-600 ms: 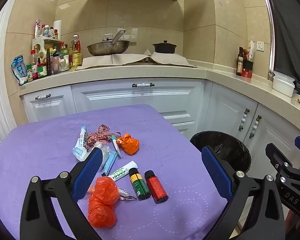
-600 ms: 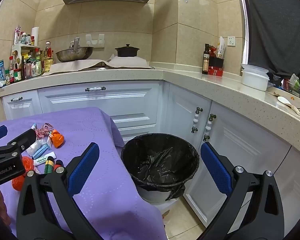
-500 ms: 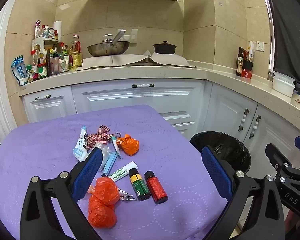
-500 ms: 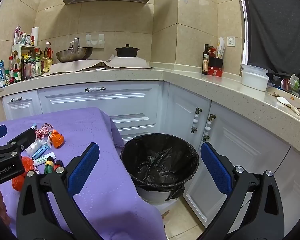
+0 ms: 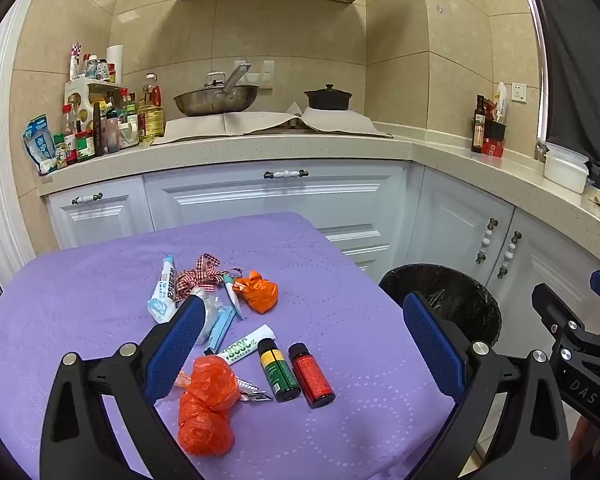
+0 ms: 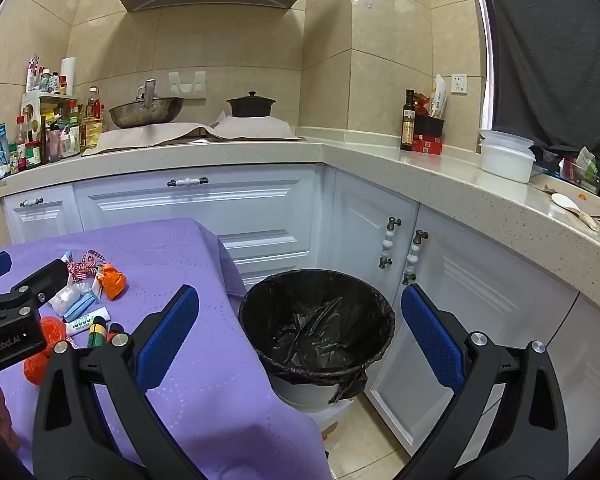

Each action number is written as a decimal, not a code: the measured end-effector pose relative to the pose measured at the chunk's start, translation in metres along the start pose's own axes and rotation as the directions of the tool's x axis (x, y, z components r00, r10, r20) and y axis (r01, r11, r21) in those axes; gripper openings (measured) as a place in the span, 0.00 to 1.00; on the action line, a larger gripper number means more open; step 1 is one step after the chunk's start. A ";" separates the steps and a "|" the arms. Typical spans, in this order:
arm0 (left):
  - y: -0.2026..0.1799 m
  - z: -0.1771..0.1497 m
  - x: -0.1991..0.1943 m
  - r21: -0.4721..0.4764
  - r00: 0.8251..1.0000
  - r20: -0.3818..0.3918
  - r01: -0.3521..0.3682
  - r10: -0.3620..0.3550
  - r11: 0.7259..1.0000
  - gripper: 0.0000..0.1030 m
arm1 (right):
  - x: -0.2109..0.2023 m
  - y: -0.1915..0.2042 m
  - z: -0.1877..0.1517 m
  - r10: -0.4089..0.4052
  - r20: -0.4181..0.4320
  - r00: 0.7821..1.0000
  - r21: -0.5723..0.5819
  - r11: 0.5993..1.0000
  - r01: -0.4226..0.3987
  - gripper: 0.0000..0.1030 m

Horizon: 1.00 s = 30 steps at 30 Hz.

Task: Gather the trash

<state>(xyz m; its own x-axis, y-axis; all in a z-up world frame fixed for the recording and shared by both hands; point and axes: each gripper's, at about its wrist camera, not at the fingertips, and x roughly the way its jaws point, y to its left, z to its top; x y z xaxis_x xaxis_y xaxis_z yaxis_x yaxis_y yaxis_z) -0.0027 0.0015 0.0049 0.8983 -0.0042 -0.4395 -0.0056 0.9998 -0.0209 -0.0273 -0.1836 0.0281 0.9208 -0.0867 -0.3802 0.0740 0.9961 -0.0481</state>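
Observation:
Trash lies on the purple tablecloth [image 5: 80, 304]: a crumpled orange bag [image 5: 210, 404] nearest me, a smaller orange bag [image 5: 258, 293], a green bottle [image 5: 278, 370], a red bottle [image 5: 311, 374], a white tube [image 5: 246, 345], a toothpaste tube [image 5: 163, 292] and a checked ribbon [image 5: 200, 276]. My left gripper [image 5: 304, 348] is open and empty above the bottles. My right gripper [image 6: 300, 332] is open and empty, above the black-lined bin [image 6: 316, 320]. The bin also shows in the left wrist view [image 5: 444, 300].
White cabinets [image 6: 240, 208] and an L-shaped counter [image 6: 440, 168] surround the table and bin. On the counter stand a wok [image 5: 216, 98], a black pot [image 5: 328, 98], condiment bottles [image 5: 100, 128] and a white container [image 6: 506, 156]. Tiled floor [image 6: 364, 440] lies beside the bin.

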 end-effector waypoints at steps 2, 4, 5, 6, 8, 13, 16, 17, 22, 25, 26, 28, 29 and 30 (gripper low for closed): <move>-0.001 0.000 0.000 0.000 1.000 -0.001 -0.003 0.003 1.000 0.94 | 0.001 0.002 -0.001 -0.001 0.001 1.000 -0.001 1.000 0.001 0.96; -0.002 -0.001 0.000 0.000 1.000 -0.001 -0.001 0.001 1.000 0.94 | 0.000 0.001 -0.001 0.001 0.000 1.000 0.000 1.000 -0.001 0.96; -0.003 -0.001 0.001 0.001 1.000 0.000 -0.003 0.003 1.000 0.94 | 0.000 0.001 -0.001 0.001 0.000 1.000 -0.001 1.000 -0.001 0.96; -0.002 -0.001 0.000 0.000 1.000 -0.001 -0.003 0.003 1.000 0.94 | 0.000 0.000 0.000 -0.001 0.002 1.000 -0.001 1.000 0.001 0.96; -0.002 -0.001 0.000 0.001 1.000 -0.001 -0.002 0.002 1.000 0.94 | 0.001 0.000 0.000 0.000 0.001 1.000 0.000 1.000 0.000 0.96; -0.002 -0.001 -0.001 0.000 1.000 -0.002 -0.003 0.003 1.000 0.94 | 0.000 -0.001 0.000 -0.001 0.002 1.000 0.000 1.000 0.001 0.96; 0.000 -0.003 -0.001 -0.004 1.000 -0.003 -0.003 0.003 1.000 0.94 | 0.000 -0.001 0.000 -0.001 0.002 1.000 0.000 1.000 0.001 0.96; 0.000 -0.003 -0.001 -0.004 1.000 -0.004 -0.003 0.003 1.000 0.94 | 0.001 0.000 -0.001 -0.001 0.002 1.000 0.000 1.000 0.001 0.96; 0.000 -0.003 -0.001 -0.003 1.000 -0.004 -0.002 0.002 1.000 0.94 | 0.001 0.000 -0.001 -0.001 0.002 1.000 0.001 1.000 0.001 0.96; 0.001 -0.003 -0.001 -0.004 1.000 -0.005 -0.004 0.004 1.000 0.94 | 0.001 0.000 -0.001 -0.001 0.002 1.000 0.000 1.000 0.001 0.96; 0.000 -0.003 -0.001 -0.004 1.000 -0.005 -0.003 0.003 1.000 0.94 | 0.001 0.000 -0.001 -0.001 0.002 1.000 0.000 1.000 0.001 0.96; 0.001 -0.003 -0.001 -0.003 1.000 -0.006 -0.004 0.004 1.000 0.94 | 0.001 0.000 -0.001 -0.001 0.003 1.000 0.001 1.000 0.001 0.96; 0.001 -0.003 -0.001 -0.002 1.000 -0.006 -0.004 0.004 1.000 0.94 | 0.000 -0.001 0.000 -0.001 0.002 1.000 0.001 1.000 0.001 0.96; 0.001 -0.003 -0.001 -0.003 1.000 -0.006 -0.005 0.005 1.000 0.94 | 0.001 0.000 -0.001 -0.001 0.003 1.000 0.001 1.000 0.001 0.96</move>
<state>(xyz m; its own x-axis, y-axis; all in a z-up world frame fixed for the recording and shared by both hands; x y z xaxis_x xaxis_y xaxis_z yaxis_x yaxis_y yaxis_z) -0.0050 0.0025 0.0025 0.8957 0.0004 -0.4447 -0.0112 0.9997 -0.0216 -0.0271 -0.1838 0.0273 0.9218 -0.0880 -0.3775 0.0756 0.9960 -0.0475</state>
